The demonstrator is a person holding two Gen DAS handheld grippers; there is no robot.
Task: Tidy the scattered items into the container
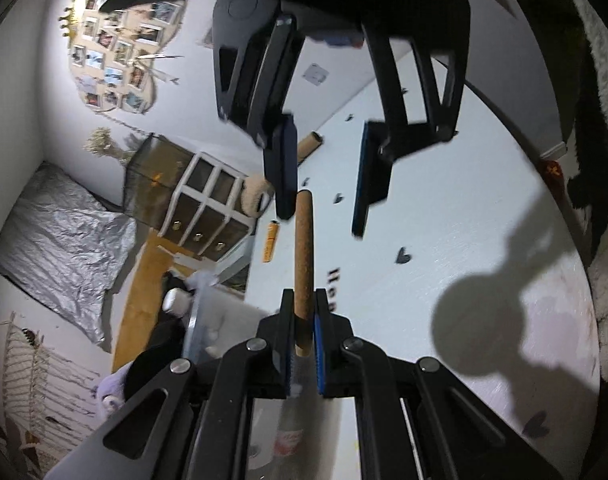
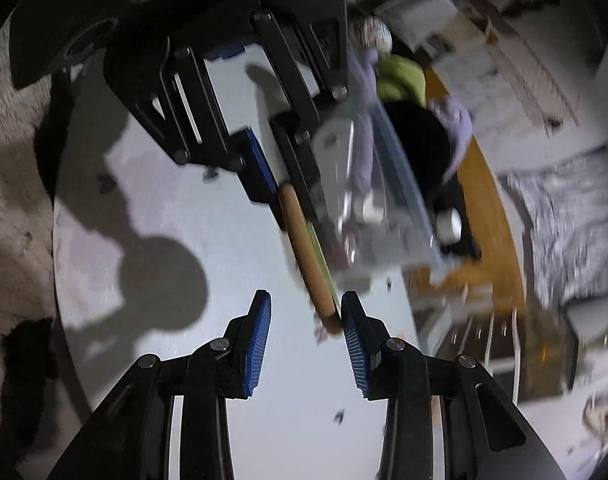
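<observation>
**Left jaws clenched on the stick, right jaws spread to receive it**

My left gripper (image 1: 304, 320) is clamped on the near end of a brown cork-textured stick (image 1: 304, 256), which juts forward over the white round table (image 1: 444, 208). To the left, past the table edge, I see the clear container (image 1: 202, 312) with pale items already in it; an orange lighter (image 1: 270, 242) lies on the tabletop just left of the stick, and a cardboard tube (image 1: 308, 146) farther off.

My right gripper (image 2: 306, 334) faces the left one, jaws released and wide. In its view the stick's free tip (image 2: 330, 318) touches or nearly touches the right-hand pad (image 2: 354, 344); blur keeps me from telling which.

I judge this a handover or regrip. To do it well, I would centre the tip between the pads before squeezing, and keep the left grip firm until the right one has bitten.
</observation>
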